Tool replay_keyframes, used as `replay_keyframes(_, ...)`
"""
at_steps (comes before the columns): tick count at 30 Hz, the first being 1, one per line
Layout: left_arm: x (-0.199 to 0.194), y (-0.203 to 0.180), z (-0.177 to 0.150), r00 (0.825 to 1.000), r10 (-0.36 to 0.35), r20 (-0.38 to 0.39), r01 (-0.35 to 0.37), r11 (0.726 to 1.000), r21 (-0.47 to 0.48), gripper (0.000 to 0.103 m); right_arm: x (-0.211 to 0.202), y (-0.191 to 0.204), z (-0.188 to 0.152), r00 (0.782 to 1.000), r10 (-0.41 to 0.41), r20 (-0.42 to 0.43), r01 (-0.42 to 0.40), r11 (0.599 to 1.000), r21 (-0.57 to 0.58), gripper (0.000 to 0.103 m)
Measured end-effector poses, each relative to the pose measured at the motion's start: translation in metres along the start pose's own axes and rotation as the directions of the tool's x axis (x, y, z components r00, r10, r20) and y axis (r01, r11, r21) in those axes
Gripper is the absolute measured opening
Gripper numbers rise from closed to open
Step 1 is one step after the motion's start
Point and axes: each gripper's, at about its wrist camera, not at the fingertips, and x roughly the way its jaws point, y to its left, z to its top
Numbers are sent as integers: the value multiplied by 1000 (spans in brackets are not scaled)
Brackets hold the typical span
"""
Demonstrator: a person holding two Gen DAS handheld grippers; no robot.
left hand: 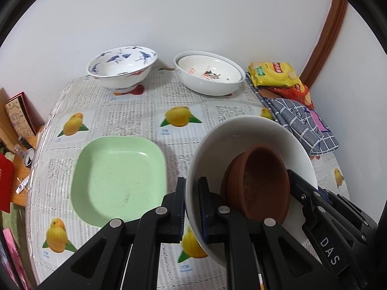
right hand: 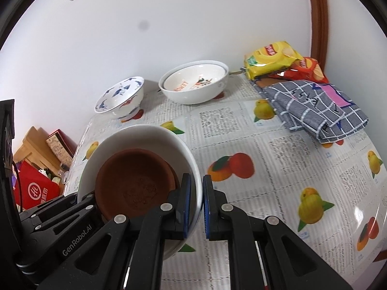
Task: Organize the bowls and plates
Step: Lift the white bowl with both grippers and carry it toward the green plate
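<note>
While both grippers clamp opposite rims of the white bowl point(left hand: 241, 140), it hangs tilted between them above the table point(left hand: 135, 111): left gripper point(left hand: 192, 207) pinches the near-left rim, right gripper point(right hand: 196, 207) the other (brown clay dishes point(right hand: 135, 181) nest inside). A green plate point(left hand: 116, 178) lies just left of the left gripper.

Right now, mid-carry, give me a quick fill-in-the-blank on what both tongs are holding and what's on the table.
1. Both tongs, left and right, pinch the rim of the ____ bowl.
2. Inside it lies a ____ dish.
3. The square plate on the table is ____.
4. The snack bags lie beside a checked ____.

Missing: white; brown; green; cloth
</note>
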Motion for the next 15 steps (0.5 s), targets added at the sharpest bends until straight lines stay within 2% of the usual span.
replay_keyframes(15, -5, 40, 5, 999, 30, 18, -30, 998, -48, 11, 13, 41, 7, 999, 31, -4, -32, 998, -50, 9)
